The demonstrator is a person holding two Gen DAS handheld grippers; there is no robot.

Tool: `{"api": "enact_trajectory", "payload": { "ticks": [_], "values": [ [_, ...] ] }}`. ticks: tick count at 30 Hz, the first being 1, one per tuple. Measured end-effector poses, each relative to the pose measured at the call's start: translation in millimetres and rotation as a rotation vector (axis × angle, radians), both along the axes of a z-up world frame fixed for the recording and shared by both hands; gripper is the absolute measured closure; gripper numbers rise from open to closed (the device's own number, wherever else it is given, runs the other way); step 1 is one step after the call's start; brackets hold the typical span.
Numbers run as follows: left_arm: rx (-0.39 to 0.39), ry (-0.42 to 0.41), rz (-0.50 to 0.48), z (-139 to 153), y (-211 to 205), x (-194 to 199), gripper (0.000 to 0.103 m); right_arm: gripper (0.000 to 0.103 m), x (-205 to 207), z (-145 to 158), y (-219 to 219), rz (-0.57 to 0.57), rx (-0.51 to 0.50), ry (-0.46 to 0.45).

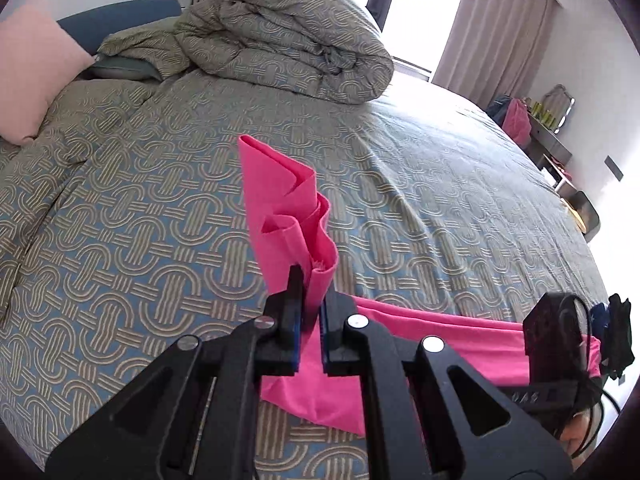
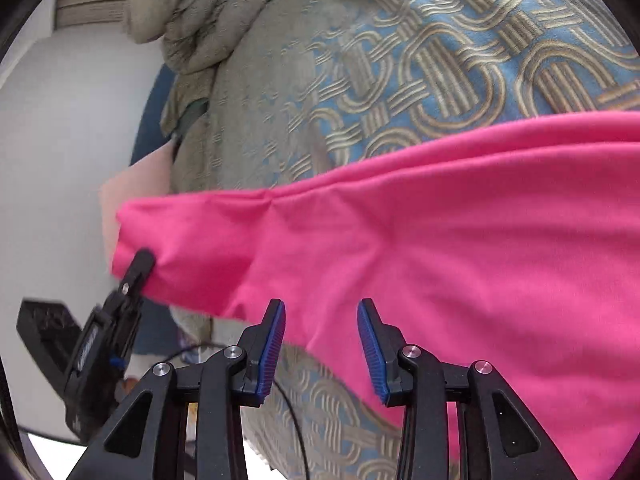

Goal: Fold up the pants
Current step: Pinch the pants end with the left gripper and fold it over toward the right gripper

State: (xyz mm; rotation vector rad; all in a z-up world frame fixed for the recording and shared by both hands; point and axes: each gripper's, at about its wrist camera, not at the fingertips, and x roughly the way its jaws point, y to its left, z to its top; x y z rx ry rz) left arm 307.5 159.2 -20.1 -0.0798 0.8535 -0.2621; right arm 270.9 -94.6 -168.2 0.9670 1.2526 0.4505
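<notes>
The bright pink pants (image 1: 282, 196) lie across the patterned bedspread (image 1: 120, 220). My left gripper (image 1: 311, 280) is shut on one bunched end, and the folded cloth stands up above its fingers. In the right wrist view the same pants (image 2: 440, 240) stretch as a broad band, with the left gripper (image 2: 143, 259) clamped on their far left end. My right gripper (image 2: 322, 314) is open just above the pants' lower edge, and its blue pads (image 2: 276, 340) do not touch the cloth. The right tool's black housing (image 1: 548, 332) shows at the left view's lower right.
A rolled patterned duvet (image 1: 288, 32) sits at the head of the bed beside a pale pink pillow (image 1: 32, 72). A desk with bags and bottles (image 1: 548, 136) and a chair (image 1: 586, 210) stand past the bed's right edge, under curtains (image 1: 492, 24).
</notes>
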Motion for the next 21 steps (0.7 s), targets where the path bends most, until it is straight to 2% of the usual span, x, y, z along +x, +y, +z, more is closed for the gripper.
{"api": "enact_trajectory", "payload": {
  "ticks": [2, 3, 5, 6, 8, 12, 14, 16, 18, 20, 21],
  "values": [
    [-0.005, -0.005, -0.045, 5, -19, -8, 0.095, 0.064, -16, -7, 2, 0.050, -0.115, 0.042],
    [-0.008, -0.006, -0.070, 7, -29, -12, 0.095, 0.071, -23, -15, -1, 0.063, -0.137, 0.071],
    [-0.013, -0.004, -0.130, 9, -52, -23, 0.095, 0.071, -45, -19, -29, -0.015, -0.034, 0.089],
    [-0.013, 0.000, -0.171, 8, -67, -30, 0.095, 0.071, -54, -16, -41, -0.049, -0.036, 0.094],
    [-0.006, 0.011, -0.241, 5, -94, -44, 0.095, 0.070, -76, 3, -74, -0.112, -0.092, 0.031],
    [-0.015, 0.072, -0.374, -14, -156, -74, 0.095, 0.058, -113, 34, -129, -0.198, -0.202, -0.042],
    [-0.039, 0.124, -0.426, -31, -190, -90, 0.095, 0.056, -129, 44, -151, -0.237, -0.246, -0.068],
    [-0.040, 0.177, -0.474, -52, -222, -104, 0.094, 0.049, -144, 46, -169, -0.276, -0.273, -0.080],
    [0.004, 0.230, -0.501, -75, -249, -113, 0.090, 0.045, -155, 39, -190, -0.323, -0.266, -0.053],
    [0.035, 0.293, -0.491, -87, -256, -117, 0.083, 0.044, -161, 22, -202, -0.352, -0.172, -0.002],
    [0.021, 0.310, -0.490, -87, -253, -119, 0.079, 0.044, -162, 15, -204, -0.356, -0.131, 0.012]
  ]
}}
